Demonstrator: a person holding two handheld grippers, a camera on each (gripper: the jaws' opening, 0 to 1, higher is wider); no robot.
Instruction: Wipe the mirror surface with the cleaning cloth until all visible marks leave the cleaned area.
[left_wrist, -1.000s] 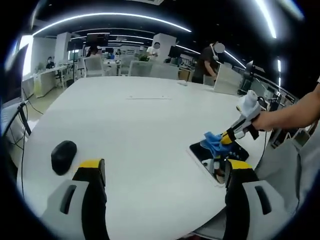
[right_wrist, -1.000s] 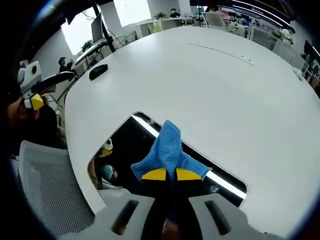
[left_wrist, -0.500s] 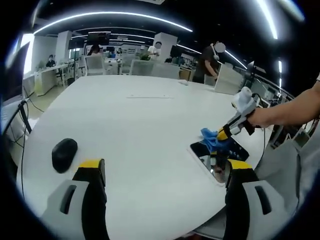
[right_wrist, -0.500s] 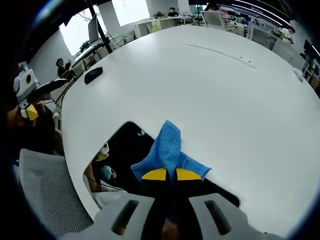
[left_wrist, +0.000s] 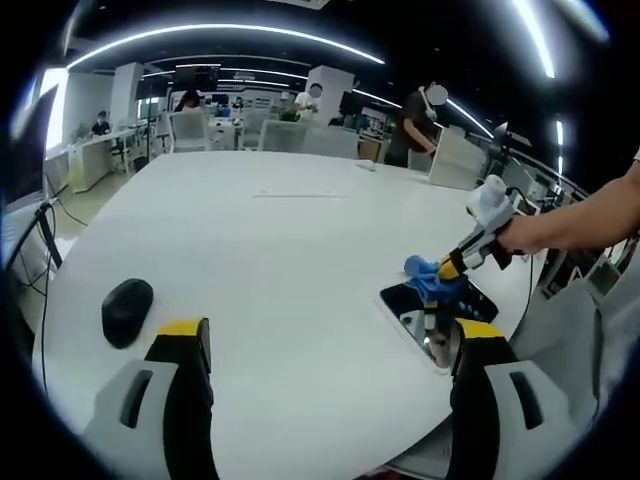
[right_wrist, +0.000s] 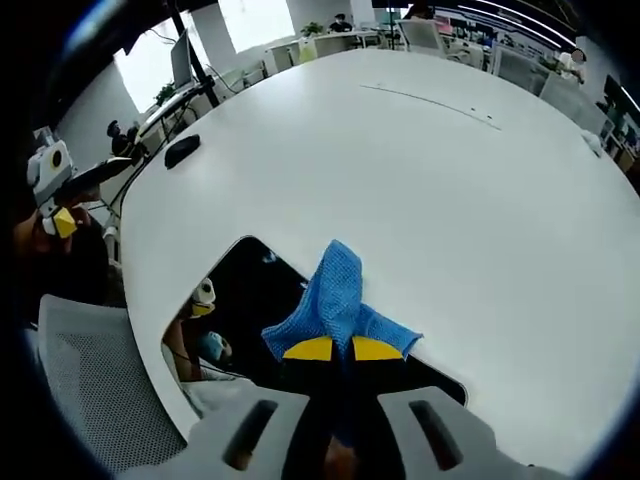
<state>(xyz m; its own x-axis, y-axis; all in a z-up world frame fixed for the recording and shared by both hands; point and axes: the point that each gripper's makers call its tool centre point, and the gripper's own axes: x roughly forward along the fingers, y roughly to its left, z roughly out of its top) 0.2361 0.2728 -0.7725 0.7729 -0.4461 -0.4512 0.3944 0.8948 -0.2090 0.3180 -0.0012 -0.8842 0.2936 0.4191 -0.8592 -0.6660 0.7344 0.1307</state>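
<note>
1. Mirror (right_wrist: 250, 300) is lying flat near the rounded edge of the white table (right_wrist: 420, 170), its dark glass reflecting a gripper and part of a person; in the left gripper view the mirror (left_wrist: 420, 312) is sitting just ahead of that view's right-hand jaw.
2. Blue cleaning cloth (right_wrist: 335, 300) is being pinched between the closed yellow-tipped jaws of the right gripper (right_wrist: 332, 349), and its bunched folds are spreading over the mirror's far long edge and onto the white top beside it.
3. From the left gripper view, the right gripper (left_wrist: 452, 270) is reaching in from the right, held by a person's hand (left_wrist: 520, 238), and is pressing the cloth (left_wrist: 425, 275) down at the mirror's far end.
4. Left gripper (left_wrist: 325, 345) is hovering above the table with its two jaws standing wide apart and nothing between them.
5. Black computer mouse (left_wrist: 127, 311) is resting on the table to the left of the left gripper, well apart from the mirror.
6. Mesh-backed office chair (right_wrist: 90, 380) is standing at the table's edge beside the mirror.
</note>
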